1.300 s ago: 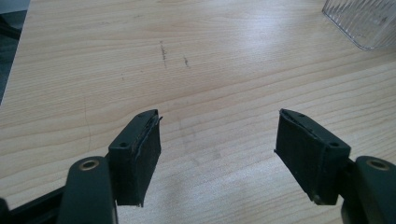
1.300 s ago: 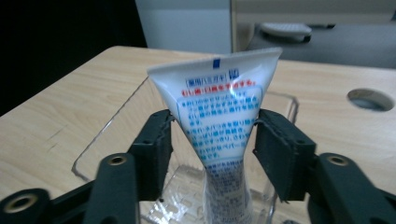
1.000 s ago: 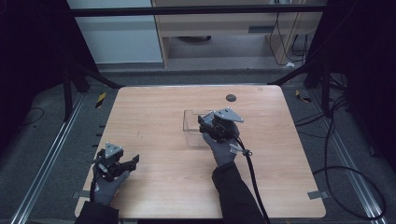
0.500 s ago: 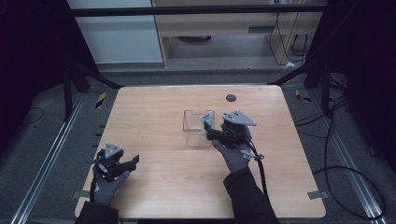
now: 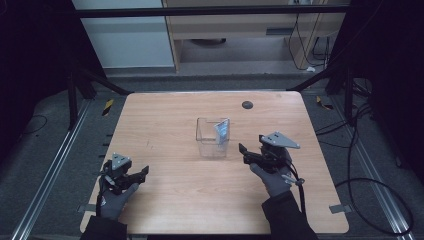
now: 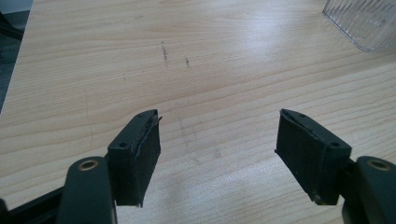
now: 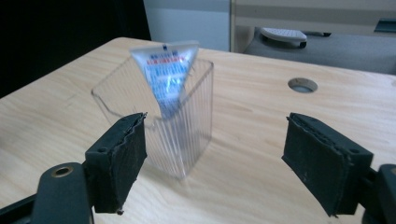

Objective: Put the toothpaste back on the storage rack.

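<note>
You can see print on the tube [image 7: 164,79] standing in the clear ribbed container [image 7: 187,140]: a red line and several blue lines on a white label. In the right gripper view it is too blurred for you to read any word, and in the high view too small.

You see a clear ribbed plastic box [image 5: 212,142] upright mid-worktop, with a blue-and-white squeeze tube [image 7: 164,79] standing cap-down inside it, leaning against the box's wall.
</note>
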